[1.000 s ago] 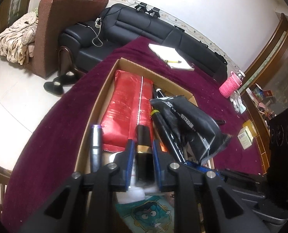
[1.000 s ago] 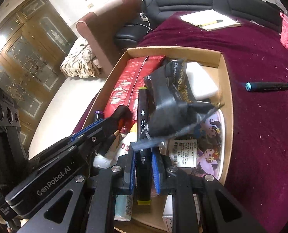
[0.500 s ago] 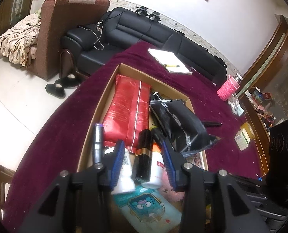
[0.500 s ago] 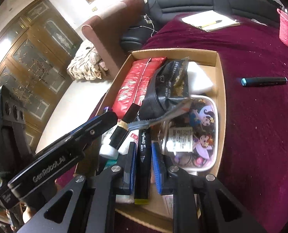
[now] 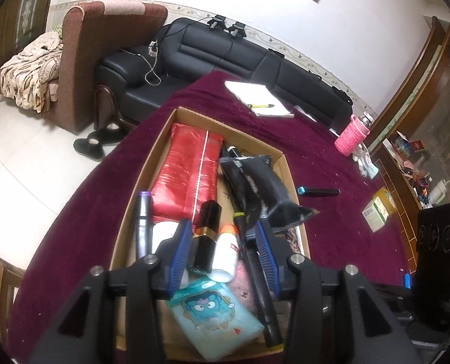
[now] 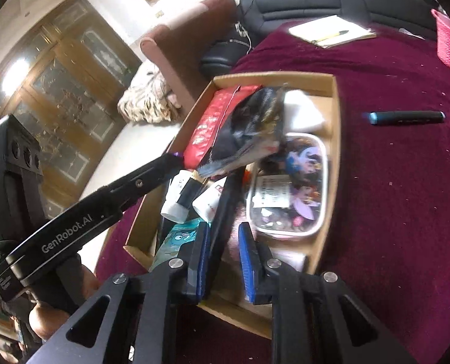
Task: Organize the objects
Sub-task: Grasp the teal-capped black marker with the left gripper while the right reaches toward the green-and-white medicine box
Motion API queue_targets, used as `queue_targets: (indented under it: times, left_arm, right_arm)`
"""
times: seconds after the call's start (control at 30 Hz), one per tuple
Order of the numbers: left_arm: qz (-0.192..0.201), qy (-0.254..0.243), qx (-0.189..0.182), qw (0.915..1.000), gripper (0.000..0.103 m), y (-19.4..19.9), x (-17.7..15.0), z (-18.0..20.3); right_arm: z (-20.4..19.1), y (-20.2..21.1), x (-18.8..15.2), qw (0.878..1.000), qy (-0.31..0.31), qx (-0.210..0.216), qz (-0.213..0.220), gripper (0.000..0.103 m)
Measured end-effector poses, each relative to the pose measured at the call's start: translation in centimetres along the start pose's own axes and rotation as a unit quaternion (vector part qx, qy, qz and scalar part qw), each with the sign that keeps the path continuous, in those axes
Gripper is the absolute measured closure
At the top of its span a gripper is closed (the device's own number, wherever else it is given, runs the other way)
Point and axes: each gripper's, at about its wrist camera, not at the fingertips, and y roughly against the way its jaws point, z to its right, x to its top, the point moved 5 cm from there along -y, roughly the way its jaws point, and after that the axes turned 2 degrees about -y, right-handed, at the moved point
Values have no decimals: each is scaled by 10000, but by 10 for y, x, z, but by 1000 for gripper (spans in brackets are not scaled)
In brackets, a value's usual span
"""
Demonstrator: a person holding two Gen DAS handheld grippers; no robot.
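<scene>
**Both sets of fingers over the packed cardboard box**

Your left gripper (image 5: 221, 251) has its fingers opening, and they grip nothing: the blue pads (image 5: 181, 251) stand apart on either side of a black and gold tube (image 5: 207, 236) and a white bottle (image 5: 226, 251), touching neither as far as you can see. Both lie in the cardboard box (image 5: 164, 139).

Your right gripper (image 6: 223, 257) is opening too. A black marker (image 6: 225, 212) runs up between its fingers, close against the left pad (image 6: 203, 257) and clear of the right one, so they no longer clamp it. The marker's far end disappears under a black foil pouch (image 6: 249, 130), which is blurred here.

Around these, the box also holds a red packet (image 5: 188, 176) along its left side, a silver pen with a purple tip (image 5: 142, 221) by the left wall, a pale blue cartoon pack (image 5: 215, 318) nearest you, and a clear lidded container with cartoon figures (image 6: 288, 188) at its right.

The box sits on the surface, which is covered with a maroon cloth (image 5: 331, 227). On that cloth, well apart from the box, a second marker with a blue cap (image 5: 317, 191) lies by itself.
</scene>
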Motion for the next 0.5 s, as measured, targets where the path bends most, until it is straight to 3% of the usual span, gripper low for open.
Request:
queue_targets:
  times: [0.17,0.3,0.5]
  left_arm:
    - [18,-375,-79,9993,58,10,2,25]
    - [-54,-929,-258,9953,47,7,8,68]
    - [-610,-2062,-202,9764,37,-41,16,155]
  right_arm:
    - [28,38,-3,9993,-113,16,348,81]
    - [76,76,-5,9969,-416,-82,657,75]
    - [171,126,-6,9855,-1122,-404,1207,71]
